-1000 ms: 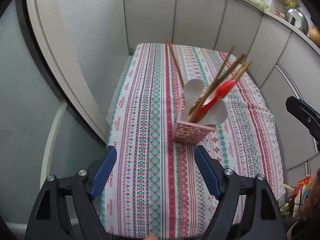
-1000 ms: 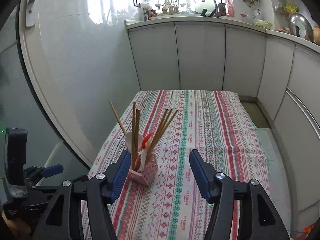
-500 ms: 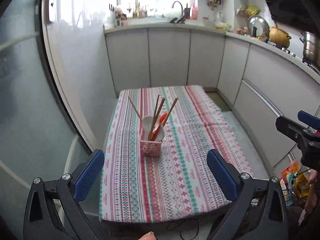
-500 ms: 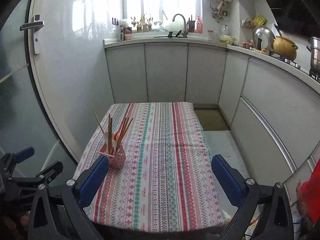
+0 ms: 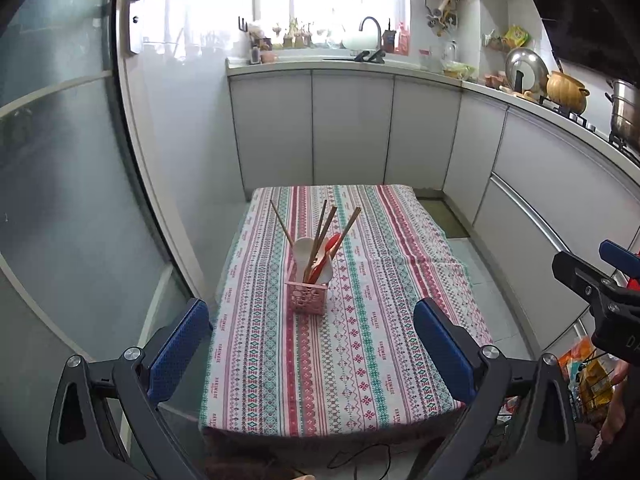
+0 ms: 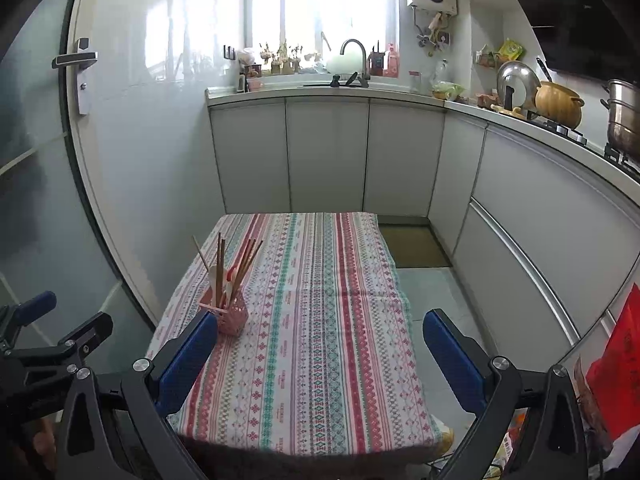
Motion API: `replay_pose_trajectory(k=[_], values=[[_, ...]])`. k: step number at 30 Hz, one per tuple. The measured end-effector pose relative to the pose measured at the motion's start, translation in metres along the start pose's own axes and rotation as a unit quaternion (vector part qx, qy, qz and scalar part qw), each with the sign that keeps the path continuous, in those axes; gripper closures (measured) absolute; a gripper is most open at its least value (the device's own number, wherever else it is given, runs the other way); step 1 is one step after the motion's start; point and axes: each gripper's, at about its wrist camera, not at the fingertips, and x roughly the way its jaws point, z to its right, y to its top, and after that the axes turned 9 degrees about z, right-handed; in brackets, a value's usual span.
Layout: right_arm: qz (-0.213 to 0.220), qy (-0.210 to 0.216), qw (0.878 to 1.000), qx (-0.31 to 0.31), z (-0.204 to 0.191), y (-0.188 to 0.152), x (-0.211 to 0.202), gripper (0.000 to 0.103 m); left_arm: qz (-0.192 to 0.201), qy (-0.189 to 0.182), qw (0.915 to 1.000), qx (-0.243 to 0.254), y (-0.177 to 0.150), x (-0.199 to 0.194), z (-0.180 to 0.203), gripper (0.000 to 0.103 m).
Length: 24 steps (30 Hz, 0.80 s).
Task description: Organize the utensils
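The pink holder (image 5: 307,298) with chopsticks (image 5: 325,232) and spoons is seen mid-table (image 5: 360,360). Both the left gripper (image 5: 312,344) and right gripper (image 6: 320,350) are spread wide, empty. A floor mat (image 6: 414,246) is fully shown only from the right.

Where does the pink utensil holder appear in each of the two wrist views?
Left wrist view: pink utensil holder stands near the centre, on the striped tablecloth.
Right wrist view: it is at lower left, just past the gripper's left finger.
Shared landmark: the sink faucet under the window.

Pink holder (image 5: 307,298) stands upright on the tablecloth, chopsticks (image 5: 326,225) and spoons (image 5: 303,249) inside.
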Motion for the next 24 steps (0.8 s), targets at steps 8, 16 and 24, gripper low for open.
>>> replay_pose_trajectory(k=[8, 16, 24], values=[[-0.002, 0.006, 1.000, -0.002, -0.0021, -0.0029, 0.0026, 0.000, -0.002, -0.002, 1.0000, -0.005, -0.0025, 0.0068, -0.0031, 0.000], [-0.001, 0.005, 1.000, -0.003, -0.0010, -0.0029, 0.0032, 0.000, -0.004, -0.005, 1.0000, -0.001, -0.0038, 0.0096, -0.0024, 0.000], [-0.001, 0.008, 1.000, -0.004, -0.0007, -0.0024, 0.0032, 0.000, -0.008, -0.006, 0.9999, -0.004, -0.0033, 0.0131, -0.0023, 0.000]])
